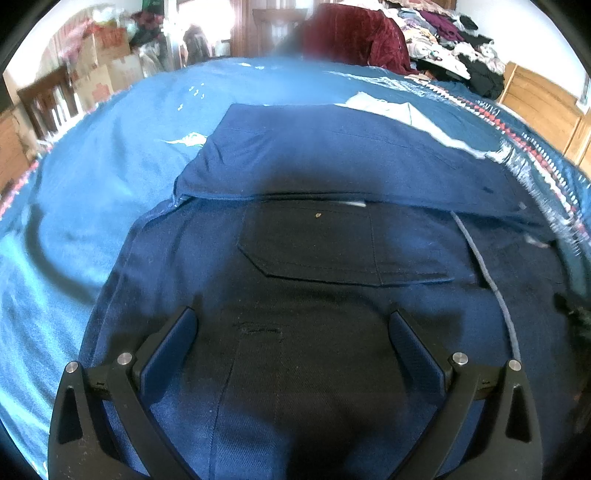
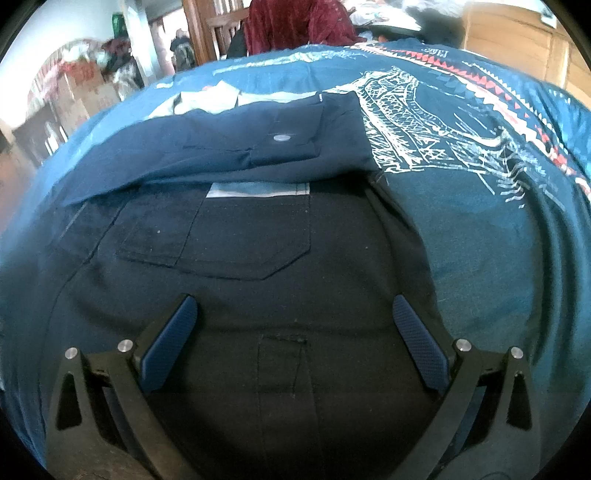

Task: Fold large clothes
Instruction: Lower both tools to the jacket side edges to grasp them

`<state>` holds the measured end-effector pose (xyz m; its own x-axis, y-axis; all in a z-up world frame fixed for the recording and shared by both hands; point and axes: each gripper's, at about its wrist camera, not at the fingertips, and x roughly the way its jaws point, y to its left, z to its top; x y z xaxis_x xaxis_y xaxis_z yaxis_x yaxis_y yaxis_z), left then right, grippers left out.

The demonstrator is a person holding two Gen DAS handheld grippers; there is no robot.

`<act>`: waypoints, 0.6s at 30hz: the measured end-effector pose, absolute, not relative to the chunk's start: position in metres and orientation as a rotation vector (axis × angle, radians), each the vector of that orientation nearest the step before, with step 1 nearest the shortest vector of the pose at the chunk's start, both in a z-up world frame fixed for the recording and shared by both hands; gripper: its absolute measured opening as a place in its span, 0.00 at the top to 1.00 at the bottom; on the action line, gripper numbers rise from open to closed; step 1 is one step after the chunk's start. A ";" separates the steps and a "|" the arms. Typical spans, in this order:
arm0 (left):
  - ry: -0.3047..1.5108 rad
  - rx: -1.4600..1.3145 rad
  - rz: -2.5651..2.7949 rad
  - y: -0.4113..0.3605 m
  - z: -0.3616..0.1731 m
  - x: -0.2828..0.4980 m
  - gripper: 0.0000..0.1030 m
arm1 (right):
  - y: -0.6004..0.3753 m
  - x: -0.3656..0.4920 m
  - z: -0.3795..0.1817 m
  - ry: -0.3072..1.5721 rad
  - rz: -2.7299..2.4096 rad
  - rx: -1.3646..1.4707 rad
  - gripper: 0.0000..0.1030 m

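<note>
Blue bedspread (image 1: pixel 92 155) covers the bed; navy work shirt (image 1: pixel 332 236) lies flat on it, far part folded over toward the pockets. Left gripper (image 1: pixel 291 325) and right gripper (image 2: pixel 295 314) hover over the shirt, fingers spread wide, empty.

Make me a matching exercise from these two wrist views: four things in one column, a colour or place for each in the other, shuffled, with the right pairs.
Things:
1. dark navy work shirt
2. round silver snap button
3. crumpled dark red velvet cloth
4. white line drawing printed on the teal bedspread

Places:
A. beyond the bed's far edge
B. right of the shirt
C. on the folded-over upper part of the shirt
D. spread under both open hand-held grippers

Pairs: 1-D, 2-C, 3-A, 4-B
</note>
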<state>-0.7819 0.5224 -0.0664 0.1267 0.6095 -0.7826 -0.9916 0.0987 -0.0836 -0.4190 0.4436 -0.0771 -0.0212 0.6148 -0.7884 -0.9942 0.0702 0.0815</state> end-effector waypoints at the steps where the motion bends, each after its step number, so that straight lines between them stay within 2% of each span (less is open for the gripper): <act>1: 0.645 -0.754 1.282 0.522 -0.062 -0.789 0.00 | 0.445 -0.421 -0.075 0.788 1.426 -0.666 0.00; 7: 0.497 -0.932 1.208 0.493 -0.031 -0.867 0.03 | 0.417 -0.401 -0.049 0.799 1.510 -0.812 0.00; 12: 0.536 -0.953 1.268 0.426 -0.037 -0.938 0.03 | 0.349 -0.358 -0.049 1.055 1.662 -0.737 0.01; 15: 0.601 -0.959 1.223 0.390 -0.054 -0.949 0.04 | 0.320 -0.344 -0.057 1.175 1.705 -0.714 0.13; 18: 0.589 -0.960 1.172 0.369 -0.055 -0.946 0.04 | 0.307 -0.344 -0.065 1.241 1.740 -0.719 0.21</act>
